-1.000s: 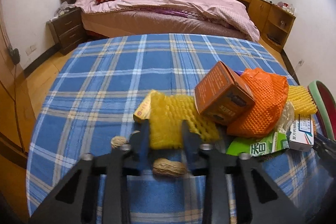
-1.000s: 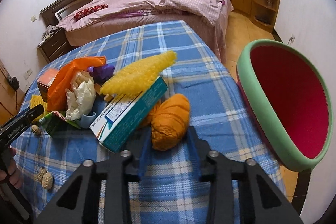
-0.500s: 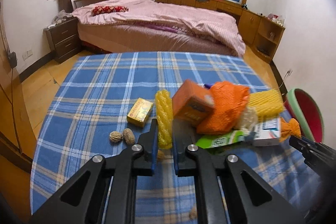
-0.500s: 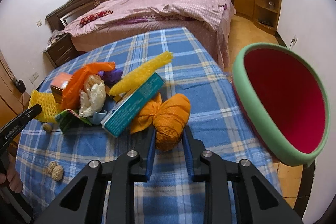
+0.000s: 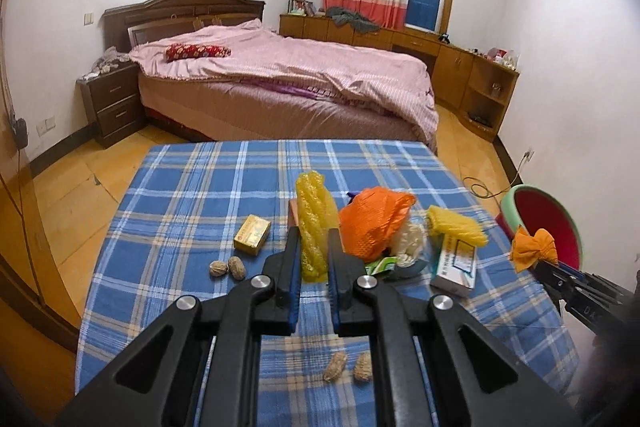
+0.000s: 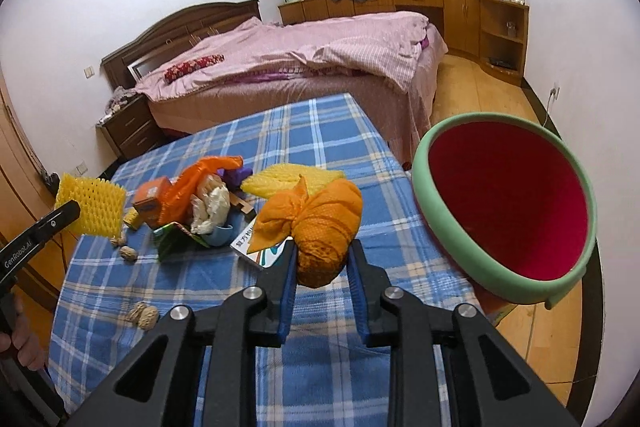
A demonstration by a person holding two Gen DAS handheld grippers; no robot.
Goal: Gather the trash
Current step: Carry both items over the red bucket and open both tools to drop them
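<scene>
Two pieces of trash are up off the worktop [image 5: 192, 187] at this moment, one in each of my claws. My right claw [image 6: 322, 259] is closed around an orange net bundle [image 6: 320, 223], squeezing its lower end so the knotted top flares up and to the left above the fingers. My left claw [image 5: 314, 251] is pinched nearly shut on a yellow foam net [image 5: 314, 223], which stands upright between the fingers, its long axis running away from me.

What the next move turns on, as I judge it, is the bin [image 6: 500, 259], green-rimmed and red inside. From my right claw it lies to the right, beside the worktop's right edge, with its mouth tilted toward me; the orange bundle is near it and nothing stands between them. From my left claw the same bin sits far right, past the heap of leftover trash: an orange bag [image 5: 372, 223], a second yellow net [image 5: 456, 227], a white carton [image 5: 454, 267]. So the right hand is much the nearer, and I would expect its load to go in first, the left crossing over the heap afterwards.
</scene>
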